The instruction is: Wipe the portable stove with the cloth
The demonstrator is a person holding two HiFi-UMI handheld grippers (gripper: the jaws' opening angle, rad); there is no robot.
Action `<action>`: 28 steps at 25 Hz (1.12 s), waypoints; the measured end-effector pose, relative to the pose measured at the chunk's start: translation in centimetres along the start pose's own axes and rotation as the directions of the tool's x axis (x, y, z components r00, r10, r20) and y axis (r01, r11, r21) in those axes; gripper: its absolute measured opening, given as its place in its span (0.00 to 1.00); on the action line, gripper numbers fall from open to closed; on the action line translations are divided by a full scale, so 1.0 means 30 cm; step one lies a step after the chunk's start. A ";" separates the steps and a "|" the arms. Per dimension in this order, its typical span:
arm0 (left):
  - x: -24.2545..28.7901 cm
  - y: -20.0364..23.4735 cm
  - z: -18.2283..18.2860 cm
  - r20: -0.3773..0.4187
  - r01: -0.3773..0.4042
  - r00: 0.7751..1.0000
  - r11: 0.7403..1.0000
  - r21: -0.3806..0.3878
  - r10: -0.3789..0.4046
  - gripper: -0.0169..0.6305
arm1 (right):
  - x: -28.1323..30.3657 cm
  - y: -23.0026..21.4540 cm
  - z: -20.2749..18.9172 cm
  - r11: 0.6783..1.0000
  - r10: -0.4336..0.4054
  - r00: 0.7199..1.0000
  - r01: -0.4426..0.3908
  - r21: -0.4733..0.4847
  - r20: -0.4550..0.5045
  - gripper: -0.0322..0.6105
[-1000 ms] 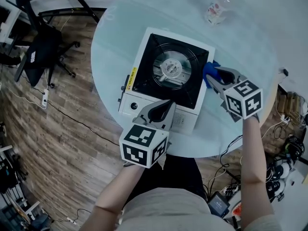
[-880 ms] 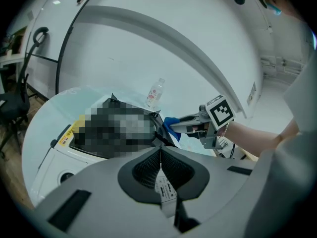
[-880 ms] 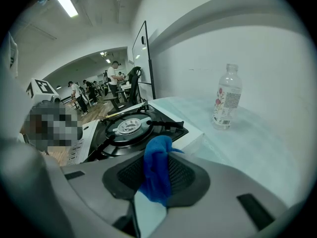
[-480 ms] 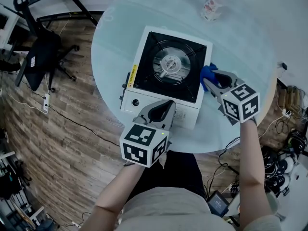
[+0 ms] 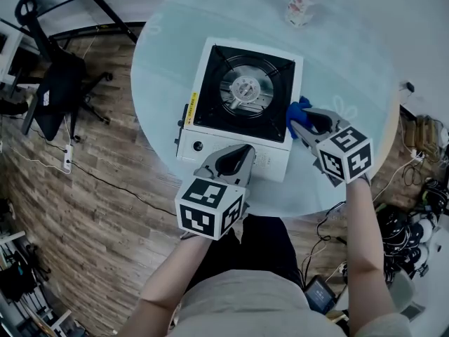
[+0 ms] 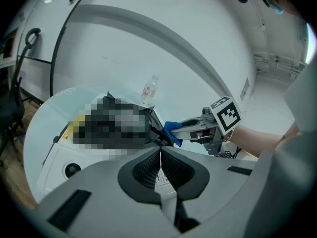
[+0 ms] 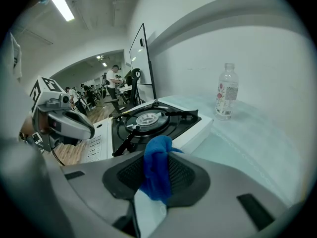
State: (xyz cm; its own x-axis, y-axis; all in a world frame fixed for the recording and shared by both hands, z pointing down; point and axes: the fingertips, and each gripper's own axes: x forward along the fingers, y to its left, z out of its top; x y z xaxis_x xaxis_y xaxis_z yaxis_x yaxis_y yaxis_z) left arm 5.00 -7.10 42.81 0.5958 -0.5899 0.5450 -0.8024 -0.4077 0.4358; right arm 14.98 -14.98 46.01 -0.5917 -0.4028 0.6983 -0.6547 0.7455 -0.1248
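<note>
- Left gripper (image 5: 238, 156), closest to the person: its jaws are pressed together with nothing between them, and it sits over the near edge of the stove, above the white front strip; whether it touches the strip cannot be told
- Right gripper (image 5: 300, 123), a little farther out and to the right: its jaws are clamped on a blue cloth (image 5: 297, 110), which bunches up between the pads and pokes out past the tips
- The cloth lies against the right side of the stove, toward its near right corner, above the table surface just beside it
- White square portable gas stove with a black top (image 5: 210, 114): it stands on the near half of the round pale glass table (image 5: 358, 62), with a round silver burner (image 5: 243, 89) at the middle of the black top and a dark knob on the near left of its white front
- Clear plastic bottle with a pink label (image 5: 300, 7): upright at the far edge of the table, well apart from the stove
- Black office chair (image 5: 57, 83): on the wooden floor off the table's left edge
</note>
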 end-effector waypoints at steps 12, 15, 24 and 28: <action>-0.040 0.005 -0.022 -0.014 0.021 1.000 0.999 0.026 -0.021 0.05 | -0.017 0.054 -0.035 1.000 -0.026 0.999 0.026 -0.015 -0.042 0.24; -0.059 0.010 -0.022 -0.013 0.025 1.000 0.999 0.033 -0.024 0.05 | -0.025 0.066 -0.041 0.998 -0.043 0.997 0.040 -0.049 -0.059 0.24; -0.115 0.049 -0.032 -0.008 0.019 1.000 0.999 0.044 -0.019 0.05 | -0.050 0.099 -0.070 0.987 -0.101 0.986 0.084 -0.134 -0.131 0.24; -0.137 0.056 -0.033 -0.003 0.021 1.000 0.999 0.045 -0.021 0.05 | -0.069 0.115 -0.073 0.982 -0.139 0.980 0.119 -0.146 -0.140 0.24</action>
State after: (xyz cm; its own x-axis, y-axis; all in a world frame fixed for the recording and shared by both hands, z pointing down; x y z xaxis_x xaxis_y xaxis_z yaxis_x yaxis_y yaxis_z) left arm 1.23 -4.66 42.01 0.6124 -0.5794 0.5378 -0.7906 -0.4507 0.4145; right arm 14.99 -10.42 45.69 -0.4231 -0.4243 0.8006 -0.6444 0.7621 0.0633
